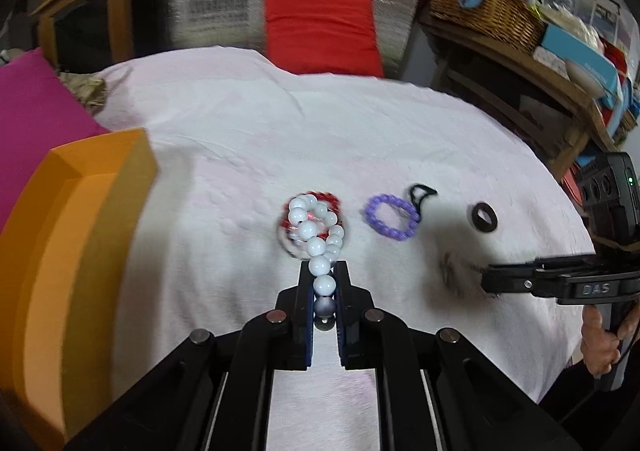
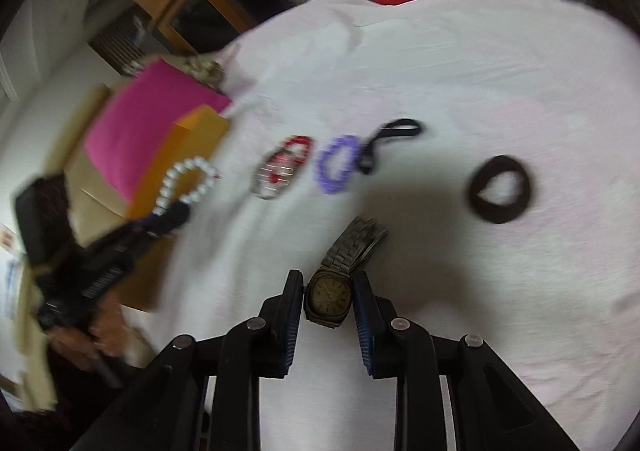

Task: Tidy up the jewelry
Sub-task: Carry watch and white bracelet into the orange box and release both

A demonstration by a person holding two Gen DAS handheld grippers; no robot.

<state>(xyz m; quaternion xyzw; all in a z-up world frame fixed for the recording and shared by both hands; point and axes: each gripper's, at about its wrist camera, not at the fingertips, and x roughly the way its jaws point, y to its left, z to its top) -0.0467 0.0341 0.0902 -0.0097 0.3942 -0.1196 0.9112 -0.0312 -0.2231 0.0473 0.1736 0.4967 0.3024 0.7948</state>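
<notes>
Left gripper point(image 1: 323, 283) is pinched nearly closed on the tail of the white bead bracelet point(image 1: 316, 235), which dangles in the air beside the orange box point(image 1: 80, 251). Only a couple of beads are clamped, so a swing could slip it out short of the box. Right gripper point(image 2: 327, 293) is closed around the watch point(image 2: 329, 297), metal strap trailing on the white-covered surface point(image 2: 480, 91); it could snag the cloth or twist loose.

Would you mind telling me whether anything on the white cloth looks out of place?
Nothing looks damaged or spilled. One oddity: the black cord loop overlaps the purple bead bracelet rather than lying apart, so the two may tangle.
</notes>
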